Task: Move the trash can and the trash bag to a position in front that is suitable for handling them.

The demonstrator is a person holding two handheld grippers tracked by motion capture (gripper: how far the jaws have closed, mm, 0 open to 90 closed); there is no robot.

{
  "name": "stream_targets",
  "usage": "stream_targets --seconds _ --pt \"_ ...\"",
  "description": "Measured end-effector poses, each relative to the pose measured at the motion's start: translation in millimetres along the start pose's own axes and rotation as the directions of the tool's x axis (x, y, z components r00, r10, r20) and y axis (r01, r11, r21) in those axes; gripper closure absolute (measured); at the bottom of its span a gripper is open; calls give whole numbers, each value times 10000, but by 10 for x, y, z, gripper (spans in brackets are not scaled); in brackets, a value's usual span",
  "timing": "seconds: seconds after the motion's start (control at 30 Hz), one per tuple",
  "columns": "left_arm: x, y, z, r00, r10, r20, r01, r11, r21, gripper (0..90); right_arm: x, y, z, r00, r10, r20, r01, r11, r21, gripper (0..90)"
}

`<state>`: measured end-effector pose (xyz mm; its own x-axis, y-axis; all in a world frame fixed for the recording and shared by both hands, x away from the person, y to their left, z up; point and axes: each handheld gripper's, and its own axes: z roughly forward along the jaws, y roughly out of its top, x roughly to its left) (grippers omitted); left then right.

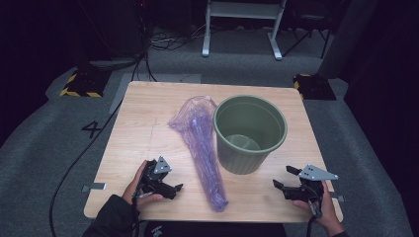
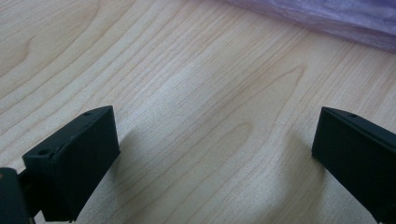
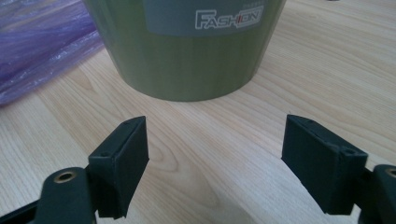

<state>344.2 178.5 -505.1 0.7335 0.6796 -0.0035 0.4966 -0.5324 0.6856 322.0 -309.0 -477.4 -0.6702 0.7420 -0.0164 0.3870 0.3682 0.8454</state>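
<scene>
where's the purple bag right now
In the high view the purple plastic bag lies stretched out along the middle of the table, just left of the green bin, between the left gripper and right gripper.

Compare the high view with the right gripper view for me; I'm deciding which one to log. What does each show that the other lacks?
High view alone: the whole table, the left gripper, the right gripper, both hands, and the inside of the green bin.
Right gripper view alone: the "Fashion" label on the bin's wall, and its own jaws close up, standing apart with nothing between them.
Both: the bin, the purple plastic bag beside it, and the wooden tabletop.
</scene>
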Motion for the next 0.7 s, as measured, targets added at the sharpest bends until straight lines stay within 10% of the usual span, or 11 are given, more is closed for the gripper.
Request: stream_targets --seconds 0.7 --pt "24 14 11 9998 137 133 -137 9999 19 0 197 268 311 9998 -204 -24 202 9981 -589 183"
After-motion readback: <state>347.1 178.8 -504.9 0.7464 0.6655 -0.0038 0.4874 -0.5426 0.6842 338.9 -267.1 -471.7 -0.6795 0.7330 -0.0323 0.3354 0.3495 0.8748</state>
